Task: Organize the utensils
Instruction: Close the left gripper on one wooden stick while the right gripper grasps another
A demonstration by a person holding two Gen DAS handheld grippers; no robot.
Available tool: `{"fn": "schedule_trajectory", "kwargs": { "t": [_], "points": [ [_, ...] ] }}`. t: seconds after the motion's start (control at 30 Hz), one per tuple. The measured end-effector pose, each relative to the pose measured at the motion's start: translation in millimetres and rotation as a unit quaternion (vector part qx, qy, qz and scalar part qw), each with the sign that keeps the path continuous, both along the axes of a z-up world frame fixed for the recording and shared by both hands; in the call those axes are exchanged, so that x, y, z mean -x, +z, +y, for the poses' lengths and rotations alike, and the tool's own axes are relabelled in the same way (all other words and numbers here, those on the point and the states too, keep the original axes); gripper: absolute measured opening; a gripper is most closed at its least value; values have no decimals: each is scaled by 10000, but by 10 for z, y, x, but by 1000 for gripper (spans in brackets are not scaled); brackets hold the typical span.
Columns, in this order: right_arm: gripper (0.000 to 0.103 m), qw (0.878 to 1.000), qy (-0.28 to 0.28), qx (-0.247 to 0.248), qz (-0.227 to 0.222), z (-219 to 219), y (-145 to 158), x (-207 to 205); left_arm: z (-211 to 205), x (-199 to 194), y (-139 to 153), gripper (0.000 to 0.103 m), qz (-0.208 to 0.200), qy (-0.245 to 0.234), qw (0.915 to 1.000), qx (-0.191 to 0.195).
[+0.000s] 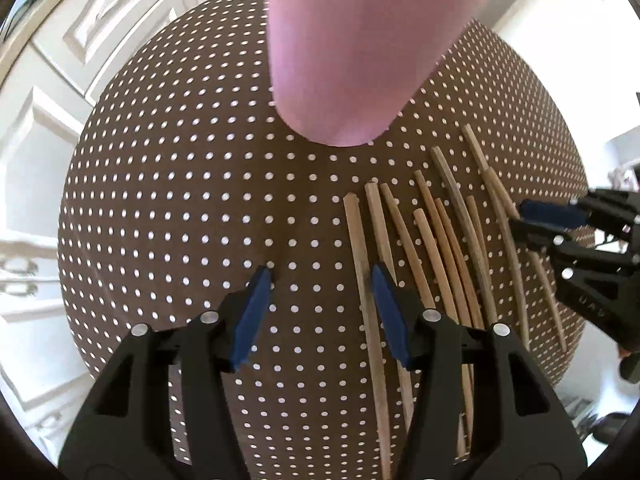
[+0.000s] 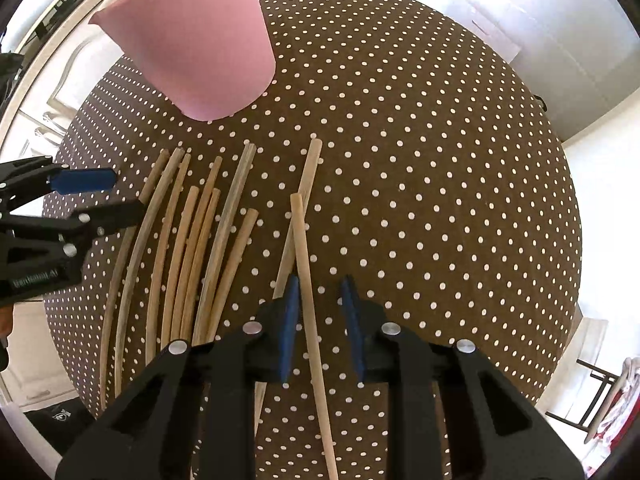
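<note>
Dotted tablecloth [image 2: 420, 160]: chopstick [image 2: 308, 300] between right claw [image 2: 320, 300] pads (seemingly untouched).

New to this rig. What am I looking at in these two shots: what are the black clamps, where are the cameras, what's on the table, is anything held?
There is no robot arm here: a person holds one hand-held gripper in each hand, black with blue pads. Each picture comes from a fisheye camera on one gripper, looking down along its fingers. The left hand-held gripper hangs open over the dotted tablecloth with nothing between its pads. The right hand-held gripper straddles one chopstick, but I see a gap on at least one side, so it is not gripped yet. More chopsticks lie side by side on the cloth, and a pink cup stands beyond them, probably where they go.
</note>
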State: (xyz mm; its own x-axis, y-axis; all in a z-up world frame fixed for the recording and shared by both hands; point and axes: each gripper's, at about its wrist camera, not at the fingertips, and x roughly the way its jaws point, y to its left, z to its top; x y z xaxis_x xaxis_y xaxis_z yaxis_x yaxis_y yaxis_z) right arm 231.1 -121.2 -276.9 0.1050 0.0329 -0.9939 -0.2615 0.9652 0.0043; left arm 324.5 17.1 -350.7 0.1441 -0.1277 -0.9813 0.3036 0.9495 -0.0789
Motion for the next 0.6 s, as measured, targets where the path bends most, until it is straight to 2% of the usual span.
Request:
{"fn": "schedule_trajectory", "kwargs": {
  "t": [0.07, 0.17, 0.23, 0.27, 0.33, 0.37, 0.5, 0.6],
  "points": [
    [18, 10000, 6, 31, 4, 55, -41, -82, -114, -13, -17, 53, -30, -141, 9996, -254],
    [5, 10000, -86, -14, 44, 43, -70, -121, -201, -47, -50, 51, -47, -159, 9993, -322],
    [5, 9995, -229, -177, 111, -45, -57, -166, -200, -89, -37, 40, -54, -74, 9995, -294],
    [5, 9993, -291, -219, 108, -67, -53, -190, -201, -79, -42, 31, -62, -34, 9996, -260],
    [5, 9990, -350, -253, 74, -169, -46, -250, -133, -148, -41, 21, -49, 113, 9998, -148],
    [5, 9987, -399, -304, 53, -193, -21, -272, -107, -161, -41, 13, -40, 147, 9998, -91],
    [5, 9977, -491, -447, -96, -293, 146, -331, 19, -214, -33, 6, 58, 323, 9989, 323],
    [5, 9970, -527, -520, -246, -367, 418, -339, 131, -150, 45, 5, -24, 481, 9967, 660]
  ]
}}
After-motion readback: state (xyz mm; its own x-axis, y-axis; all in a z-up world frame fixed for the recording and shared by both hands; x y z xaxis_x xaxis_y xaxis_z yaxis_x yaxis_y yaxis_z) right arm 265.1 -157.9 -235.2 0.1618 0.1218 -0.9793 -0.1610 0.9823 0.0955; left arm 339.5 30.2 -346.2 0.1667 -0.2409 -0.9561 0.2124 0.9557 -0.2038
